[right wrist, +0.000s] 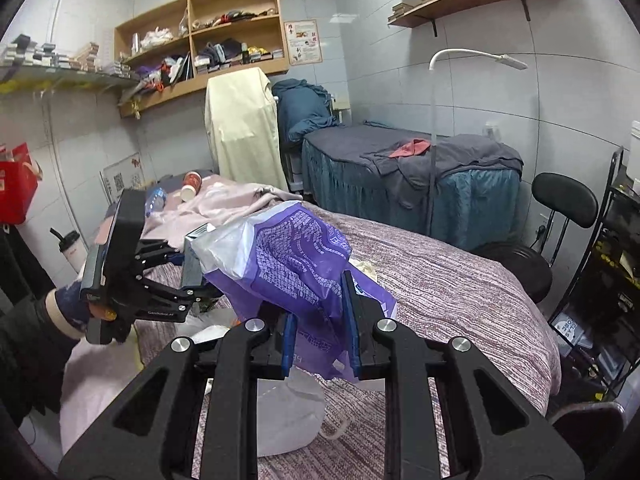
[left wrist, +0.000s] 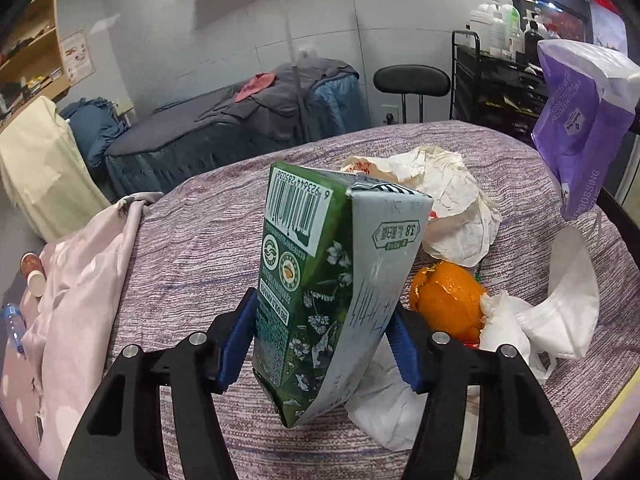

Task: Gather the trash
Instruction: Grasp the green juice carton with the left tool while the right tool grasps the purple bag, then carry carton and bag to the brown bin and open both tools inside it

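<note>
A bed [right wrist: 460, 292] with a mauve striped cover fills the foreground, a pale pink blanket [right wrist: 224, 204] rumpled at its far end; beyond stands a second bed [right wrist: 404, 184] skirted in blue, a red cloth [right wrist: 410, 148] on it; a black stool [right wrist: 564, 200] sits near; wooden shelves [right wrist: 200, 40] hang cluttered on the tiled wall.

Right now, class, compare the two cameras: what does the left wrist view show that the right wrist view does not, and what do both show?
Only the left wrist view shows the orange peel, the white face mask, the crumpled paper and the carton's green printed side. Only the right wrist view shows the wooden wall shelves and the left gripper from outside. Both show the milk carton, the purple bag held in the right gripper, and the striped bedspread.
</note>
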{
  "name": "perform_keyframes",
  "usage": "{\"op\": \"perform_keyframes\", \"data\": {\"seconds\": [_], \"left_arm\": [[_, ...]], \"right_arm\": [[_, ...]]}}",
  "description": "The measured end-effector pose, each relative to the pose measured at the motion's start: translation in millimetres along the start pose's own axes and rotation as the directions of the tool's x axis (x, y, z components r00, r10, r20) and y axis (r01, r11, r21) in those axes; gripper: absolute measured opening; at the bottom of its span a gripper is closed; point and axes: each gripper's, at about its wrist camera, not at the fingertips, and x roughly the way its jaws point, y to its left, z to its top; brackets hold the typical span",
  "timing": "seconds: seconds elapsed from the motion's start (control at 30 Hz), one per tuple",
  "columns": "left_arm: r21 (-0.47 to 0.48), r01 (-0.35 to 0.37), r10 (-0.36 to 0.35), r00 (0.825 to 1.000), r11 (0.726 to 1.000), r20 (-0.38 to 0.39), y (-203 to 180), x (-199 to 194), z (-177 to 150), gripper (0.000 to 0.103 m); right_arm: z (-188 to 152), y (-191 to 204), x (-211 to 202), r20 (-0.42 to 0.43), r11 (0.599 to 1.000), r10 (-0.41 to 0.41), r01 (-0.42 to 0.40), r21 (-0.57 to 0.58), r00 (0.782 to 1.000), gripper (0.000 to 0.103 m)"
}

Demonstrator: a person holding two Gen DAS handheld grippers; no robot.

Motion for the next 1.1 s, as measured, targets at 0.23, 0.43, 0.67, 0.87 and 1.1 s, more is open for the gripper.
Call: {"op": "perform_keyframes", "data": {"seconds": [0.23, 0.43, 0.67, 0.87, 1.1], "left_arm": [[-0.121, -0.029, 0.042, 0.993, 0.992, 0.111, -2.3, -52.3, -6.6, 0.059], [-0.181, 0.022, 0.016, 0.979, 0.983, 0.205, -25.8, -96.2, -7.7, 0.059], [-0.194, 0.106, -0.051, 0.962, 0.975, 0.270, -77.2, -121.2, -10.5, 0.060], [-0.189, 0.171, -0.109, 0.948, 0.967, 0.300, -115.8, -128.5, -7.8, 0.060], [-0.164, 0.243, -0.184, 0.932, 0.956, 0.312, -156.3, -126.8, -2.5, 0.060]], "right_arm": [[-2.3, -7.3, -44.5, 0.060, 0.998, 0.018, -0.021, 0.053, 0.998, 0.021], [-13.6, -12.4, -82.7, 0.082, 0.997, 0.012, -0.019, 0.076, 0.997, 0.021], [-37.0, -26.8, -118.5, 0.081, 0.992, -0.013, 0.003, 0.126, 0.997, 0.021], [-64.8, -47.2, -146.1, 0.061, 0.981, -0.058, 0.046, 0.187, 0.996, 0.021], [-98.2, -78.3, -179.4, 0.037, 0.956, -0.137, 0.123, 0.265, 0.990, 0.021]]}}
